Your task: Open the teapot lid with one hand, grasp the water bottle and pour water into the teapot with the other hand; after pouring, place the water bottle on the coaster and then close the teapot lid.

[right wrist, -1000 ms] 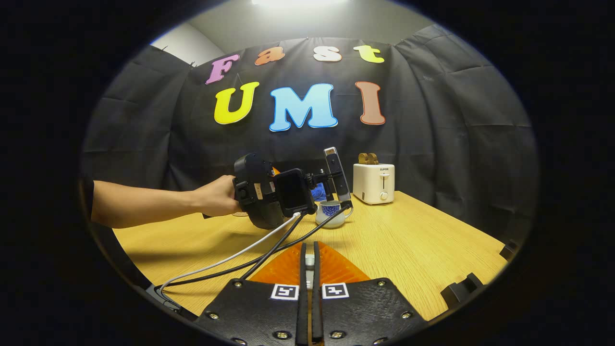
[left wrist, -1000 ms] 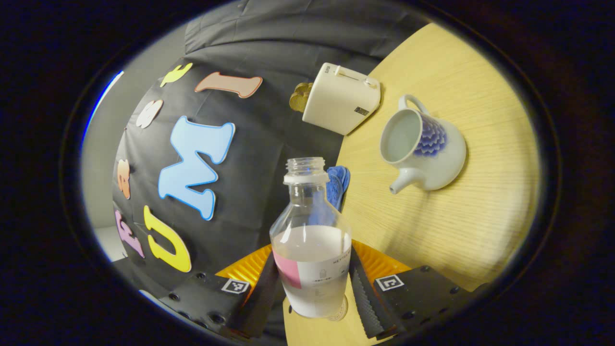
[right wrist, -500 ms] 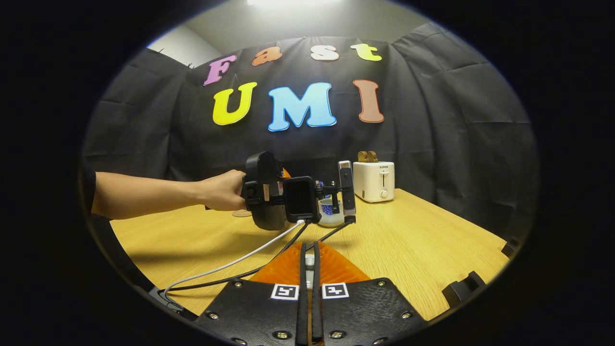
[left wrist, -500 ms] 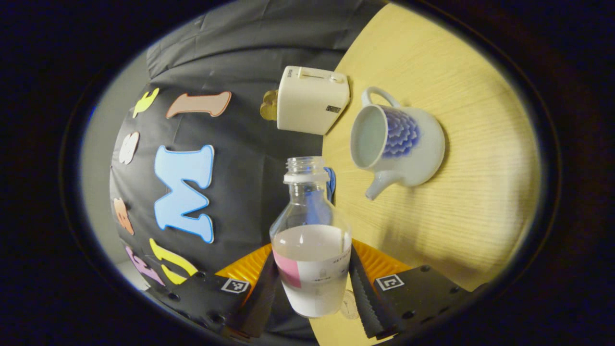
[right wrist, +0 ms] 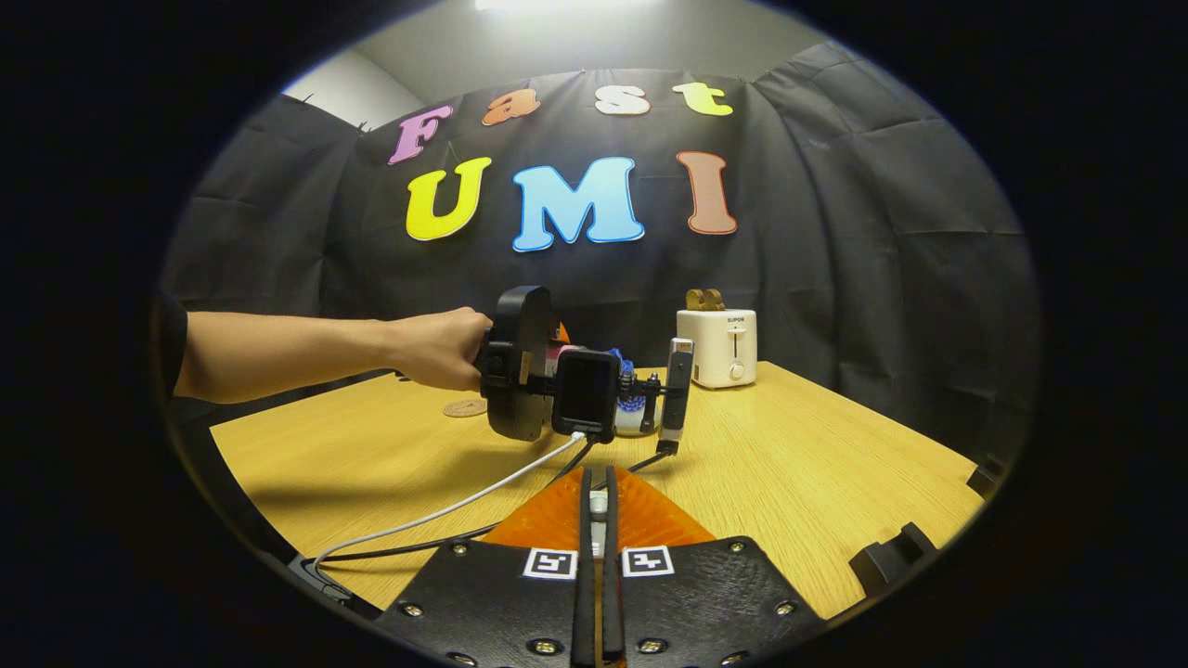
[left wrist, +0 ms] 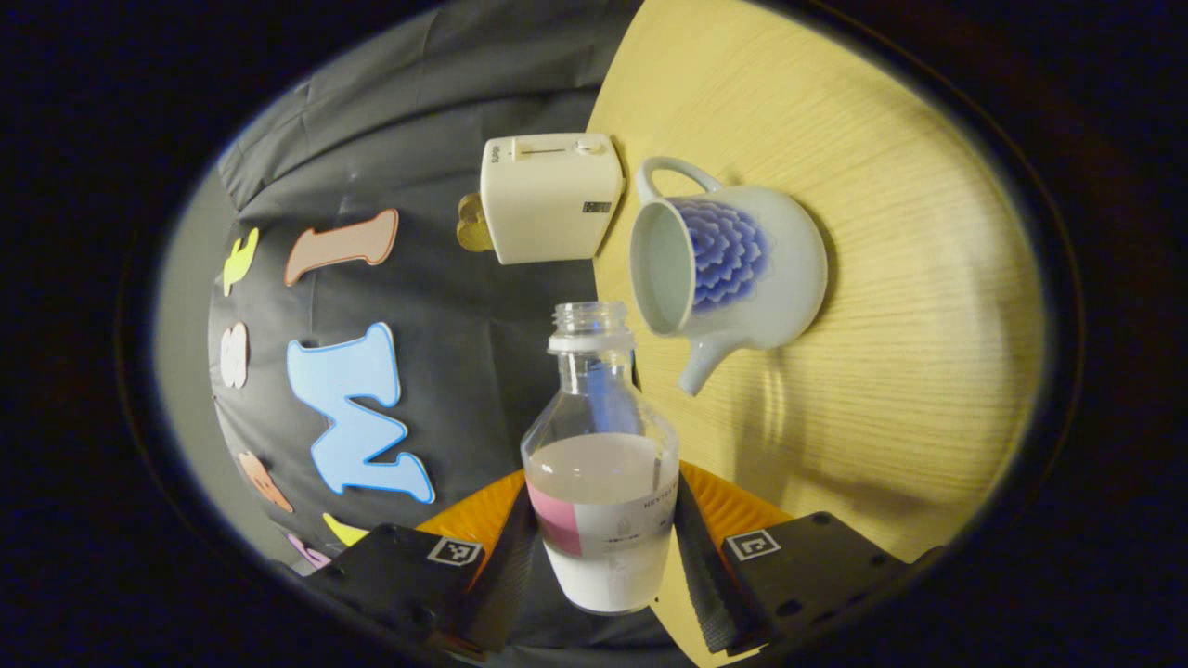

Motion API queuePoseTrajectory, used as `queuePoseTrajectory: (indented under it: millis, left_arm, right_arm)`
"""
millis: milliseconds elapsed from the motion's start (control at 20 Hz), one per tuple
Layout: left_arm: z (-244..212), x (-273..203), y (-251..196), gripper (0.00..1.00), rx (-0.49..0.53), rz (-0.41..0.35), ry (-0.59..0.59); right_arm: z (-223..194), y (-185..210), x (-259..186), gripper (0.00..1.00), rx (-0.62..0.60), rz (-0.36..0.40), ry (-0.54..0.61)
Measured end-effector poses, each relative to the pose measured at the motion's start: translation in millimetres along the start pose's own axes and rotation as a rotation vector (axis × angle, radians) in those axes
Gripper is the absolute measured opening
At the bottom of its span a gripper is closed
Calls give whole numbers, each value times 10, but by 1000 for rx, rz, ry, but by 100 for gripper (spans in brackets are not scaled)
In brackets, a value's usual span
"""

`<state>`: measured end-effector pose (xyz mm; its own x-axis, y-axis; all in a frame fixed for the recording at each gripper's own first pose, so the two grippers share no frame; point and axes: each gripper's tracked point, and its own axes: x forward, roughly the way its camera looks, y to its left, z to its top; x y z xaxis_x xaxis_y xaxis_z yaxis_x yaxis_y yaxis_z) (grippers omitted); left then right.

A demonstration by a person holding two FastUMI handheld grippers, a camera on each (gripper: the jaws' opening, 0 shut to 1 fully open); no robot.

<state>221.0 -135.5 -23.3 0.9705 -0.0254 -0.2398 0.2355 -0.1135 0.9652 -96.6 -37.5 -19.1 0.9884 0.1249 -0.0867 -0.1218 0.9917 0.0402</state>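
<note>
Tilting toward the pour: left gripper (left wrist: 603, 557) pinches the uncapped water bottle (left wrist: 600, 482), its mouth just short of the lidless teapot (left wrist: 733, 269) ahead-right on the worktop (left wrist: 910, 371); next, tip further over the opening.

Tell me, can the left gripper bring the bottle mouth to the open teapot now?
Probably yes. The left gripper holds the water bottle, and the teapot stands lidless just beyond its mouth, with nothing between them.

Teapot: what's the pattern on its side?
Blue layered scallop petals on a pale glazed teapot, clearest in the left gripper view.
</note>
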Motion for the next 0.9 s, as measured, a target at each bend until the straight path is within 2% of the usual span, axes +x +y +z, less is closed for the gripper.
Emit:
queuePoseTrajectory:
  millis: [550,900]
  left_arm:
    - [17,25,54,88,186,-2,36]
    - [4,17,80,88,243,-22,50]
  right_arm:
    - [-32,-46,-21,4,13,-1,10]
    - [-52,-63,-12,4,14,-3,13]
